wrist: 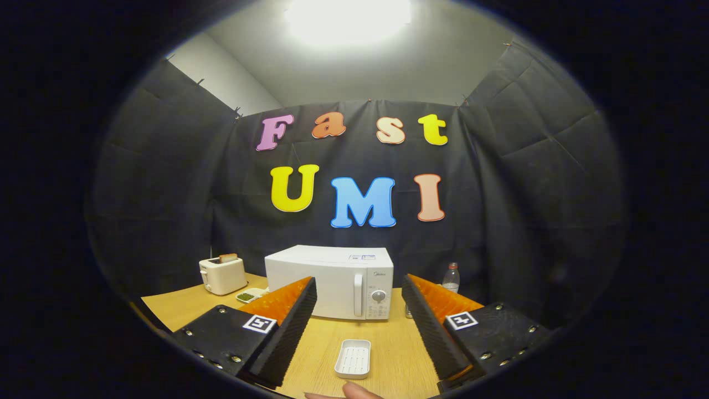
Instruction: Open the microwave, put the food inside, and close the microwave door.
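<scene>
A white microwave point(329, 281) stands on the wooden table point(388, 360) beyond the fingers, its door shut, with a vertical handle point(358, 295) and a dial on its right side. A small white ridged tray point(353, 358) lies on the table between the fingers, well in front of the microwave; I cannot tell if anything is in it. My gripper point(359, 291) is open wide, held above the table with nothing between its fingers. A small dish with green food point(247, 296) sits left of the microwave, partly hidden by the left finger.
A white toaster point(222, 275) with a slice of bread in it stands at the table's back left. A clear water bottle point(451, 278) stands right of the microwave. A person's fingertip point(357, 391) shows at the table's near edge.
</scene>
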Demonstrator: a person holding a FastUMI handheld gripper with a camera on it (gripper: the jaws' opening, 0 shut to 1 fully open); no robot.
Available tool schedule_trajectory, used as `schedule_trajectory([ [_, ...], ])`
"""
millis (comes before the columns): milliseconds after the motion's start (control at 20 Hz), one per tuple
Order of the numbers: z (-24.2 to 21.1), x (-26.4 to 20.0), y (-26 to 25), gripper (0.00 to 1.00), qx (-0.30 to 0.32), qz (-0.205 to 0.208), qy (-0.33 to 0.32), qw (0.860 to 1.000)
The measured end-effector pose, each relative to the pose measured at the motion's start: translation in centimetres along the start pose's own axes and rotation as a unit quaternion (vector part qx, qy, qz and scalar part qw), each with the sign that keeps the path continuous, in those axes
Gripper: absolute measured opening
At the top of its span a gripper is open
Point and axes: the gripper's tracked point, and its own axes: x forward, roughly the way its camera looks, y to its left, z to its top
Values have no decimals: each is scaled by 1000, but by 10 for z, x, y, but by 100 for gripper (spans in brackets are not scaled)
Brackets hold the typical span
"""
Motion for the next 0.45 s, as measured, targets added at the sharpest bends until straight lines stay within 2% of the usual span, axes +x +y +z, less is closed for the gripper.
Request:
schedule_trajectory([
  [200,-5,-3,13,98,16,28,11,999],
  [450,-9,1,10,98,0,23,19,1000],
])
